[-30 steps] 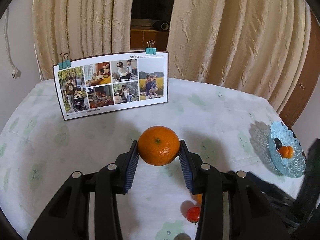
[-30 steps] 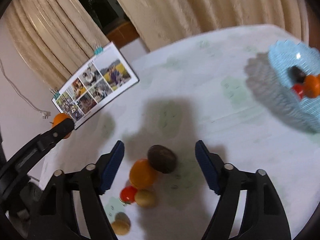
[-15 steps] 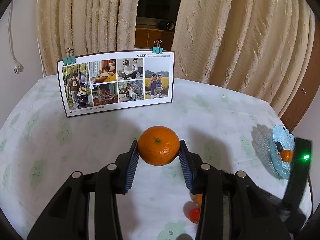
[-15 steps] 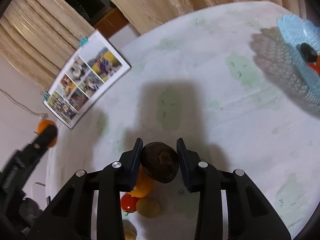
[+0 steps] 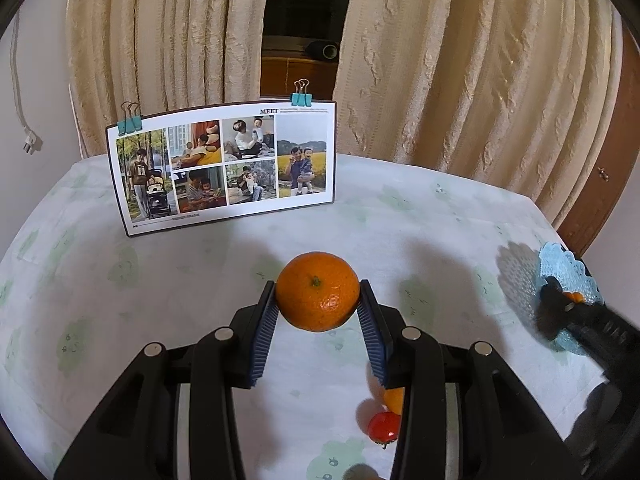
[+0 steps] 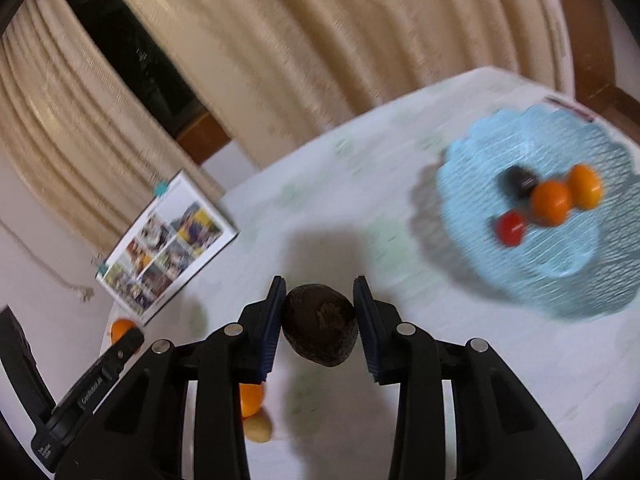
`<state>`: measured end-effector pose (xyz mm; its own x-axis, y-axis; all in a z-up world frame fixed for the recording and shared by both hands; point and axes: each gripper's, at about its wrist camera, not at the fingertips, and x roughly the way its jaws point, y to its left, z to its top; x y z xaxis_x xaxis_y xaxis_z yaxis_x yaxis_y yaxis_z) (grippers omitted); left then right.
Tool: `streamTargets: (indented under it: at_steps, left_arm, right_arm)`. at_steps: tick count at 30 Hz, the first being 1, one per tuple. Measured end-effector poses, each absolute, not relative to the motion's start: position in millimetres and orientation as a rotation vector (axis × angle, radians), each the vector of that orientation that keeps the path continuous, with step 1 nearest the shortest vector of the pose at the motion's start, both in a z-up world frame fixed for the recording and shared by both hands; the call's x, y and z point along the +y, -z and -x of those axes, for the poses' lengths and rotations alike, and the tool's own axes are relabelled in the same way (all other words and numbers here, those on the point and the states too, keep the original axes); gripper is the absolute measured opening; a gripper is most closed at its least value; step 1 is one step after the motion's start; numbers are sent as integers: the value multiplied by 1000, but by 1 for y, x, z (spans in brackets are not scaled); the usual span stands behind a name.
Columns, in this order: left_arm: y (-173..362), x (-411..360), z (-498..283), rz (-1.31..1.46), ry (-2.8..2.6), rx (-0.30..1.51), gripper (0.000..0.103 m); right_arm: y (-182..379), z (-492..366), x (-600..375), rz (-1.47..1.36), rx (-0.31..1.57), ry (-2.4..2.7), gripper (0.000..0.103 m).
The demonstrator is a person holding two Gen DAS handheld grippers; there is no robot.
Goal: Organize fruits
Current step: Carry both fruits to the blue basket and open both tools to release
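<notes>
Two claws are loaded, so what matters now is which load sits closer to the basket. My right claw (image 6: 320,320) is closed on a dark brown fruit (image 6: 320,325), gripped across its narrow width with its longer axis running roughly up and down between the pads, lifted off the bench (image 6: 460,360). From that claw the pale blue basket (image 6: 480,264) lies ahead and to the right, near the bench's far right edge, already carrying a dark fruit, two orange ones and a small red one. I judge the right claw the nearer one and the next move a short carry forward and rightward over the rim.

My left claw (image 5: 318,306) is closed on an orange (image 5: 318,296), stem end facing the camera, held above the middle of the bench. The basket (image 5: 560,264) shows far off at its right, partly behind the other claw. Beyond, a photo board (image 5: 224,164) stands by the far edge.
</notes>
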<state>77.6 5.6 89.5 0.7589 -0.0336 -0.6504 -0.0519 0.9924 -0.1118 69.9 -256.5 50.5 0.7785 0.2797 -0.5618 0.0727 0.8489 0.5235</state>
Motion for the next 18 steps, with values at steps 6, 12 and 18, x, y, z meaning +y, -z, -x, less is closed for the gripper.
streamTargets:
  at_steps: [6,12,18]
  left_arm:
    - [-89,0,-77,112,0,710,41]
    - [-89,-5,-76,98,7,709,40]
    - [-88,-12,-75,81,14,706,41]
  right_arm:
    - [-53,-59,-308,-595,630,-23,36]
    - [-45,-48,-360,-641,610,82,36]
    - [-33,-41,-392,-657,612,164,36]
